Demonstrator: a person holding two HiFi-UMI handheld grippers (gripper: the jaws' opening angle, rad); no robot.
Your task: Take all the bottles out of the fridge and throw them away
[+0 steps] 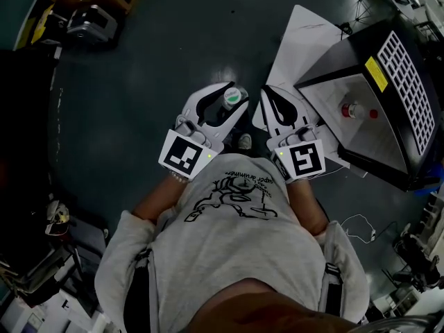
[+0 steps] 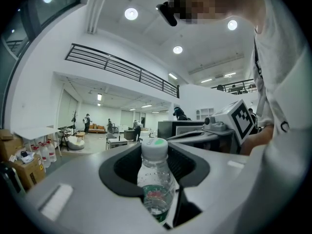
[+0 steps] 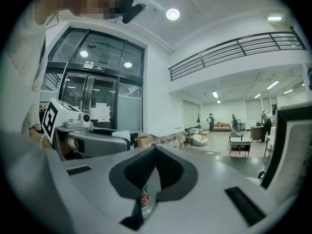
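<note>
Carrying time, by the look of it. The left gripper (image 1: 229, 106) is clamped around a small clear plastic water bottle with a white cap and a red-and-green label (image 2: 156, 179). It's upright in front of the person's chest, with the jaws hugging the body just under the shoulder. The right gripper (image 3: 156, 149) has its tips pressed together, with a thin red-and-green labelled piece (image 3: 145, 199) pinched low in the gap (squashed bottle? can't tell from here).

Over on the right sits the small black fridge (image 1: 350, 47), open, and one more bottle with a red band (image 1: 352, 109) lies inside. I'd say the job is partway.

No bin shows in any view, so step one is spotting it. My advice: hold the squeeze steady, not harder, since thin plastic buckles and slips. Carry the bottle upright while walking, and only open the jaws once it's right over the bin.
</note>
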